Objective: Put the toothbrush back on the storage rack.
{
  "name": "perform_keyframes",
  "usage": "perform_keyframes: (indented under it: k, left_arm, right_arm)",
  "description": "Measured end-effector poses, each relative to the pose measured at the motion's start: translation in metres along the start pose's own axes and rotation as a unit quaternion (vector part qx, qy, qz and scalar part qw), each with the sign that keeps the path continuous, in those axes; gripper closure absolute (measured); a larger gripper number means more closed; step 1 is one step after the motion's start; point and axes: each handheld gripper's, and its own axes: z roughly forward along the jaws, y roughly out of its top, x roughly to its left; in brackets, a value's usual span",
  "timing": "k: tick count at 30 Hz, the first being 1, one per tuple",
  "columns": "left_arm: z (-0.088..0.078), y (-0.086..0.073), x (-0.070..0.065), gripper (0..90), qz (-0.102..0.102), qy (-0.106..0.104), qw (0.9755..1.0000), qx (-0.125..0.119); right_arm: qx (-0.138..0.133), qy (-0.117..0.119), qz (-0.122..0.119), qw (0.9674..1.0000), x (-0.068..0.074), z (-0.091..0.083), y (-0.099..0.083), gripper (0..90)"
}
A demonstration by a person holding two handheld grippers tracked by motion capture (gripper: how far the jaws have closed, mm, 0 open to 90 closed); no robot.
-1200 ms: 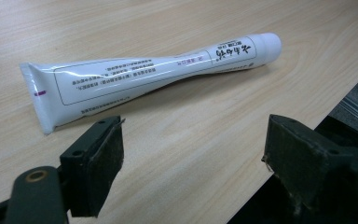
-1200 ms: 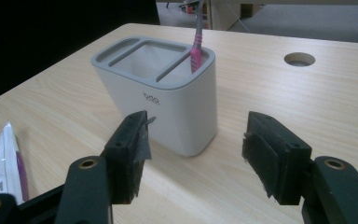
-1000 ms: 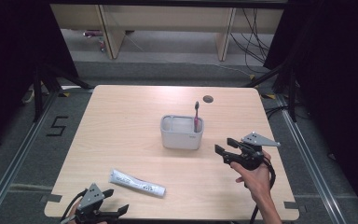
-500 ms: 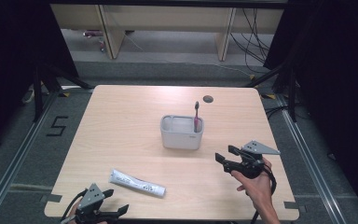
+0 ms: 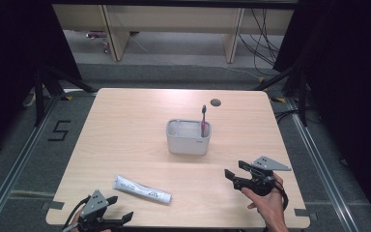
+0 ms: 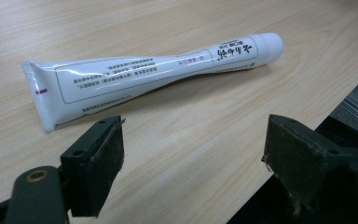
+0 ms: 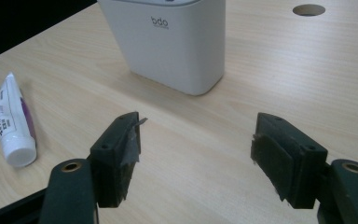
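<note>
A white toothpaste tube (image 5: 142,189) (image 6: 154,70) lies flat near the table's front edge, cap to the right. A pale grey holder (image 5: 189,137) (image 7: 168,42) stands mid-table with a pink-handled toothbrush (image 5: 203,118) upright in its right compartment. My left gripper (image 5: 121,209) (image 6: 193,140) rests at the front left corner, open, with the tube just beyond its jaws. My right gripper (image 5: 234,168) (image 7: 198,135) hovers at the front right and points left toward the holder. Its jaws have just been opening and have nothing between them.
The wooden table (image 5: 125,125) has a round cable hole (image 5: 216,102) (image 7: 308,9) behind the holder. Dark floor and metal rails surround the table, and shelving legs with cables stand at the back. The table's front edge runs close under the left gripper's right jaw.
The right gripper has drawn back from the holder toward the front edge and sunk a little, its jaws spreading slightly. The left gripper and the tube have not moved.
</note>
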Motion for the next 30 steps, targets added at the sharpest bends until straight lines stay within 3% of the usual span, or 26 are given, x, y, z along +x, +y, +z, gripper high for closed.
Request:
perform_keyframes:
  k: [1, 2, 3, 5, 6, 7, 9, 10, 11, 12, 13, 14, 15, 22, 23, 25, 27, 28, 30]
  left_arm:
    - [0.0, 0.0, 0.0, 19.6, 0.0, 0.0, 1.0, 0.0]
    - [0.0, 0.0, 0.0, 19.6, -0.003, -0.001, 1.0, 0.001]
    - [0.001, 0.0, 0.0, 19.6, -0.006, -0.001, 1.0, -0.002]
    - [0.001, 0.0, 0.0, 19.6, -0.009, -0.002, 1.0, -0.001]
    - [0.0, 0.001, 0.0, 19.6, -0.004, -0.001, 1.0, 0.009]
    - [0.0, 0.001, 0.0, 19.6, -0.01, -0.003, 0.9999, 0.008]
    - [0.002, 0.0, -0.001, 19.6, -0.022, -0.011, 0.9997, 0.0]
    - [0.003, 0.001, -0.002, 19.6, -0.023, -0.011, 0.9997, 0.001]
    - [0.003, 0.001, -0.002, 19.6, -0.023, -0.011, 0.9997, 0.001]
    - [0.003, 0.001, -0.002, 19.6, -0.02, -0.011, 0.9997, 0.005]
    - [0.002, 0.002, -0.002, 19.6, -0.018, -0.01, 0.9998, 0.007]
    - [0.003, 0.002, -0.002, 19.6, -0.02, -0.01, 0.9997, 0.006]
    - [0.003, 0.002, -0.002, 19.6, -0.02, -0.01, 0.9997, 0.006]
    - [0.005, 0.003, -0.003, 19.6, -0.031, -0.011, 0.9994, 0.005]
    - [0.005, 0.002, -0.003, 19.6, -0.03, -0.013, 0.9995, 0.004]
    - [0.005, 0.003, -0.003, 19.6, -0.032, -0.011, 0.9994, 0.007]
    - [0.006, 0.003, -0.003, 19.6, -0.034, -0.009, 0.9994, 0.003]
    - [0.006, 0.004, -0.003, 19.6, -0.037, -0.007, 0.9993, 0.005]
    - [0.006, 0.004, -0.002, 19.6, -0.037, -0.006, 0.9993, 0.004]
  right_arm:
    - [0.0, 0.0, 0.0, 1.0, 0.0, 0.0, 0.0, 32.4]
    - [0.009, 0.003, 0.016, 0.9998, 0.003, -0.002, -0.003, 32.4]
    - [0.004, -0.002, -0.003, 1.0, 0.001, -0.002, -0.004, 32.4]
    - [0.009, 0.003, 0.01, 0.9999, 0.004, -0.002, -0.007, 32.4]
    - [0.004, -0.001, -0.004, 1.0, 0.003, -0.002, -0.008, 32.3]
    - [0.009, 0.002, 0.006, 0.9999, 0.005, -0.002, -0.01, 32.2]
    - [0.012, -0.005, -0.011, 0.9998, 0.004, -0.003, -0.013, 32.1]
    - [0.024, -0.001, 0.005, 0.9997, 0.007, -0.004, -0.015, 32.1]
    - [0.017, 0.006, -0.005, 0.9998, 0.006, -0.003, -0.017, 32.1]
    - [0.021, -0.002, -0.007, 0.9998, 0.007, -0.004, -0.018, 32.1]
    - [0.025, 0.005, 0.018, 0.9995, 0.011, -0.006, -0.02, 32.0]
    - [0.022, 0.002, -0.007, 0.9997, 0.008, -0.006, -0.02, 32.0]
    - [0.023, 0.002, -0.01, 0.9997, 0.008, -0.007, -0.022, 31.9]
    - [0.032, 0.006, -0.009, 0.9994, 0.01, -0.012, -0.032, 30.9]
    - [0.041, 0.005, 0.007, 0.9991, 0.013, -0.014, -0.034, 30.9]
    - [0.033, 0.001, -0.004, 0.9994, 0.012, -0.013, -0.036, 30.9]
    - [0.042, 0.006, -0.007, 0.9991, 0.014, -0.016, -0.039, 30.8]
    - [0.041, 0.004, -0.022, 0.9989, 0.013, -0.016, -0.04, 30.7]
    - [0.04, 0.012, -0.013, 0.999, 0.015, -0.018, -0.042, 30.7]
